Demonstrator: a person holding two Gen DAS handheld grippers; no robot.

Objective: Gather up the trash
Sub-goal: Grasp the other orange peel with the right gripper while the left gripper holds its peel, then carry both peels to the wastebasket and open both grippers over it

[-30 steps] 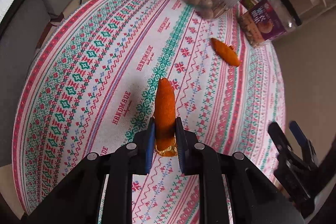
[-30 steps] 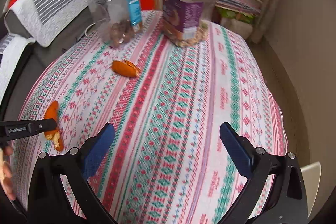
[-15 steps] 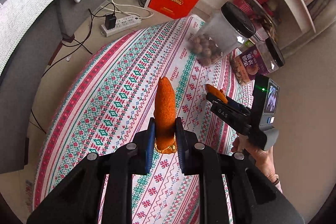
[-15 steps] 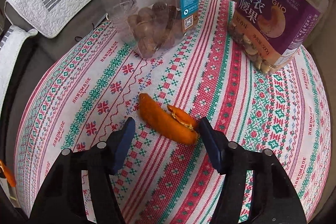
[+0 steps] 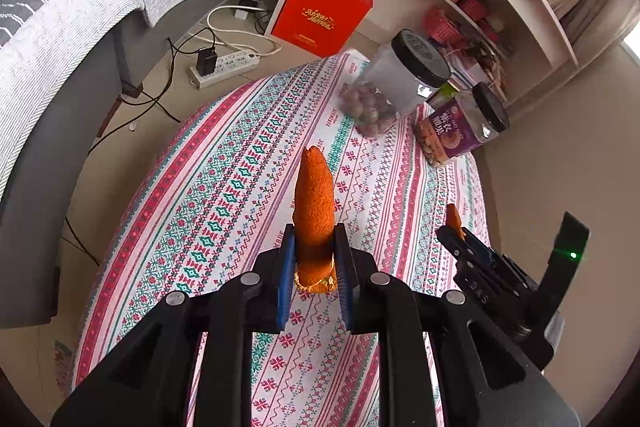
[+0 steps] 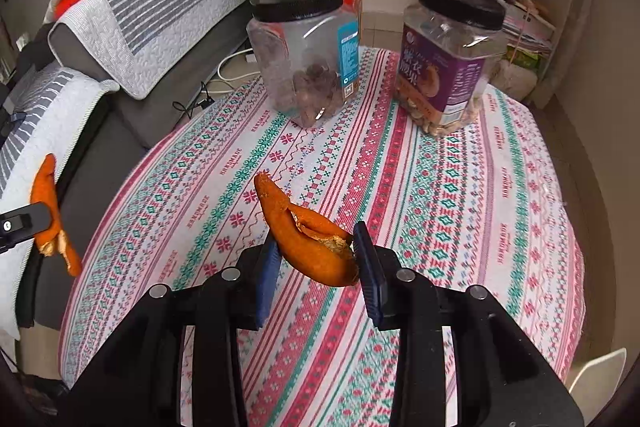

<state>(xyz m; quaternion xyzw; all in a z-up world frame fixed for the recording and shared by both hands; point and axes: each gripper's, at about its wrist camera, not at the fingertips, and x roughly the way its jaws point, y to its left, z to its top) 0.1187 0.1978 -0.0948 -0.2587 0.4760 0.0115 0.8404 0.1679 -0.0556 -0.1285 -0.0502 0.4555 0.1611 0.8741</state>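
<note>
Left gripper [image 5: 314, 259] clamped on a curled orange peel strip [image 5: 315, 215]; right gripper [image 6: 316, 259] clamped on a second folded orange peel [image 6: 308, 239]. Both lifted clear of the patterned red-green tablecloth [image 6: 440, 207] (no bin visible); disposal remains.

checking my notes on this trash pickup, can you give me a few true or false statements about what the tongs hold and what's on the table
1. The left tongs are shut on an orange peel. True.
2. The right tongs are empty. False: they grip a second peel piece, lifted off the tablecloth.
3. Both jars have black lids. True: the clear jar and the purple-labelled jar.
4. The jars lie on their sides. False: both stand upright.
5. A peel is left on the cloth. False: none shows there.
</note>
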